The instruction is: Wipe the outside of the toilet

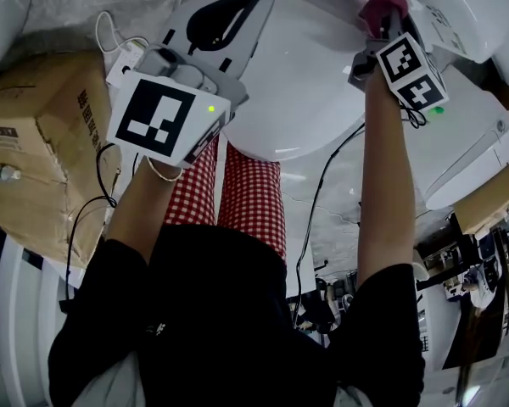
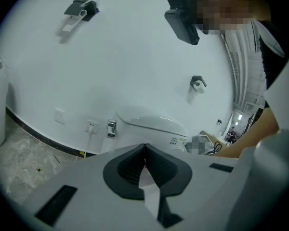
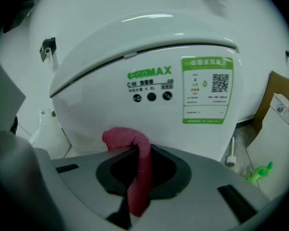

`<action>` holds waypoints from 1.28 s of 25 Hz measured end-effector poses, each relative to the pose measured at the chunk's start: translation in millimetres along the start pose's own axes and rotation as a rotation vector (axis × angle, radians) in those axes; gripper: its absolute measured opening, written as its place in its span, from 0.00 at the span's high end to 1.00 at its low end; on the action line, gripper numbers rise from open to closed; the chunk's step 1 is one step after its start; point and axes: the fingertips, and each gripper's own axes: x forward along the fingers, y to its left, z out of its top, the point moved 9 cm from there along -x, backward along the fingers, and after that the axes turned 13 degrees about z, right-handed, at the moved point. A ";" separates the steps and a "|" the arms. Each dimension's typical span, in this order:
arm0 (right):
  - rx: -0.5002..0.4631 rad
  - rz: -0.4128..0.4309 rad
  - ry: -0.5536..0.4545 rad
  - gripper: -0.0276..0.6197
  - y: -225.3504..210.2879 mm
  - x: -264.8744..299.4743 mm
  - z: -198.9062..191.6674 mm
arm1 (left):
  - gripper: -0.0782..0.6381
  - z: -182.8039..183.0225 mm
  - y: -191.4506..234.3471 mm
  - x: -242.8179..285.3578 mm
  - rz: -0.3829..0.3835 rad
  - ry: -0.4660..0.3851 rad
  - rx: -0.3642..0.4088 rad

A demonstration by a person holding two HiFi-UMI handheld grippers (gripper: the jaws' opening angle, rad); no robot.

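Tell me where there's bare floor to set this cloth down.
Bare marble floor runs along the dark skirting under the wall sockets. Beside the toilet it is crowded: a cardboard box, a white appliance and a green item sit close together.
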 end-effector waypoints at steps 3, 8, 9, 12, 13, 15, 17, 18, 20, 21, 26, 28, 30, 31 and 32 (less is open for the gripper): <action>0.024 -0.021 -0.013 0.87 -14.9 -9.6 0.2 | 0.88 -1.8 -11.3 5.9 -0.017 0.020 0.007; 0.075 -0.057 -0.039 0.87 -41.8 -26.0 -0.8 | 0.88 0.4 -33.9 18.2 -0.036 0.017 0.033; 0.084 -0.063 -0.043 0.87 -46.8 -28.8 -0.8 | 0.88 0.3 -38.0 20.3 -0.042 0.020 0.038; 0.109 -0.084 -0.059 0.87 -59.5 -37.6 -1.8 | 0.88 0.2 -47.7 25.3 -0.055 0.022 0.047; 0.118 -0.091 -0.065 0.87 -63.2 -41.1 -2.7 | 0.88 0.4 -50.8 26.4 -0.057 0.019 0.050; 0.139 -0.103 -0.076 0.87 -70.3 -48.8 -5.2 | 0.88 0.1 -57.4 27.6 -0.072 0.021 0.063; 0.155 -0.113 -0.088 0.87 -76.9 -56.3 -7.2 | 0.88 0.0 -64.6 28.9 -0.087 0.023 0.077; 0.159 -0.119 -0.093 0.87 -79.7 -60.1 -7.6 | 0.88 0.2 -68.3 29.6 -0.092 0.022 0.081; 0.161 -0.129 -0.101 0.87 -84.6 -67.5 -7.7 | 0.88 0.6 -75.9 30.2 -0.105 0.024 0.089; 0.163 -0.133 -0.106 0.87 -86.8 -71.3 -7.5 | 0.88 1.1 -79.7 30.6 -0.111 0.024 0.093; 0.168 -0.125 -0.148 0.87 -93.1 -91.1 -4.7 | 0.88 5.3 -96.4 31.1 -0.134 0.019 0.119; 0.173 -0.112 -0.177 0.87 -95.6 -103.0 -4.1 | 0.88 9.3 -104.2 31.6 -0.137 -0.001 0.144; 0.178 -0.115 -0.205 0.87 -99.5 -120.8 -4.3 | 0.88 13.2 -114.1 31.9 -0.150 -0.022 0.163; 0.179 -0.120 -0.215 0.87 -100.9 -129.8 -5.1 | 0.88 14.5 -118.7 31.4 -0.158 -0.028 0.163; 0.177 -0.126 -0.225 0.87 -101.8 -138.1 -6.2 | 0.88 15.5 -122.4 30.8 -0.163 -0.033 0.161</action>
